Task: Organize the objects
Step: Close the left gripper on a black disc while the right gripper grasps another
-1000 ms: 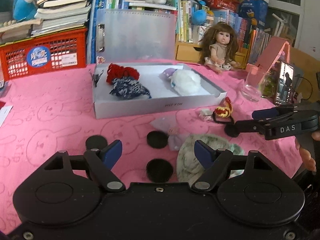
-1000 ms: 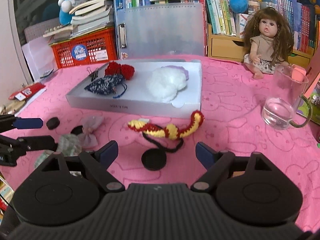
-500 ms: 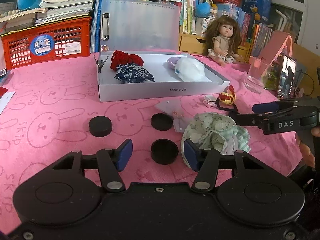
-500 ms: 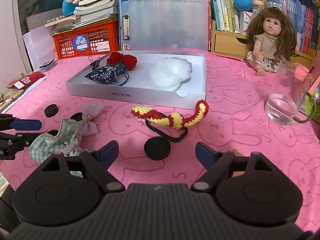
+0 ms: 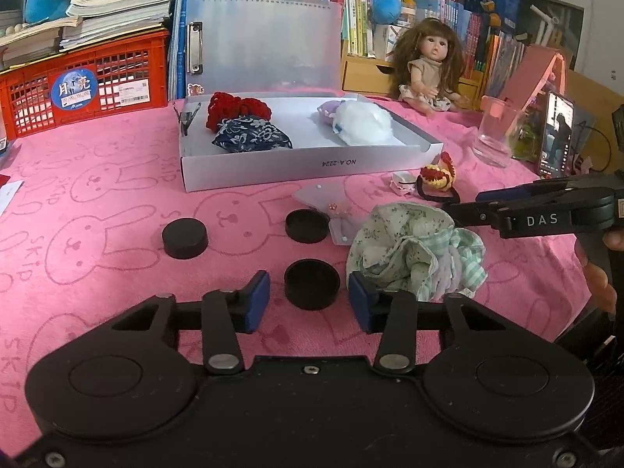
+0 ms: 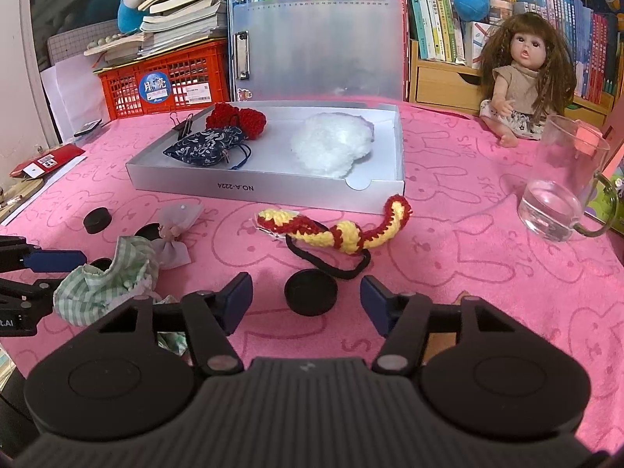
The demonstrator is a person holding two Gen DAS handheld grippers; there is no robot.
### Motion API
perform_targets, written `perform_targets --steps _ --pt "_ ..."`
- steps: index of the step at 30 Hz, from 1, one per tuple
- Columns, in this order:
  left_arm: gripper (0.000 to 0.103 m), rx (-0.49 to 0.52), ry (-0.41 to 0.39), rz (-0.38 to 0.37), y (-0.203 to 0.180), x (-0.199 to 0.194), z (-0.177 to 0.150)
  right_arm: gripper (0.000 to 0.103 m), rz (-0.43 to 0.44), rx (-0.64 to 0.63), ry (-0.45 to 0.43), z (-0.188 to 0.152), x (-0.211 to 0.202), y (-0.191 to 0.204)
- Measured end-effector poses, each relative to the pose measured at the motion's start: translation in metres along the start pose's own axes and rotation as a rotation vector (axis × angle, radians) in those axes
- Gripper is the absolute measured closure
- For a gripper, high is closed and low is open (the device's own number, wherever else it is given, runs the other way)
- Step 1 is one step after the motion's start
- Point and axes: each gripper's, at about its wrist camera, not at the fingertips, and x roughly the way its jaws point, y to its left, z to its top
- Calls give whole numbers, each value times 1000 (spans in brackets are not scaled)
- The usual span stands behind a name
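Note:
A grey box (image 5: 273, 165) (image 6: 249, 189) on the pink cloth holds a red knit piece (image 5: 234, 107), a blue pouch (image 5: 251, 138) and a white fluffy ball (image 5: 364, 123) (image 6: 331, 148). My left gripper (image 5: 309, 304) is open, its pads either side of a black disc (image 5: 311, 282). A green cloth scrunchie (image 5: 413, 249) (image 6: 105, 277) lies just right of it. My right gripper (image 6: 306, 302) is open, low over another black disc (image 6: 311, 290). A yellow-red knit hair tie (image 6: 343, 228) (image 5: 436, 177) lies beyond it.
Two more black discs (image 5: 184, 232) (image 5: 307, 225) and a pale bow clip (image 5: 331, 210) lie on the cloth. A glass mug (image 6: 561, 191) stands right. A doll (image 6: 522, 74), red crate (image 5: 78, 89), clipboard (image 5: 265, 39) and books line the back.
Both grippers have drawn back and down toward the cloth. The left gripper's jaws have narrowed around the near black disc. The green scrunchie now lies fully in view.

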Motion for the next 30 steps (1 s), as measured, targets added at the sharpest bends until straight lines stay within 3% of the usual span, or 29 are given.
perform_targets --steps 4,13,30 --pt "73 0 -1 1 0 0 0 44 -1 5 5 0 2 1" --pt "74 -1 -18 11 0 -1 1 67 -15 -15 13 -1 6 5" --pt "74 -30 -65 22 5 -5 20 67 10 -10 -16 4 -4 12"
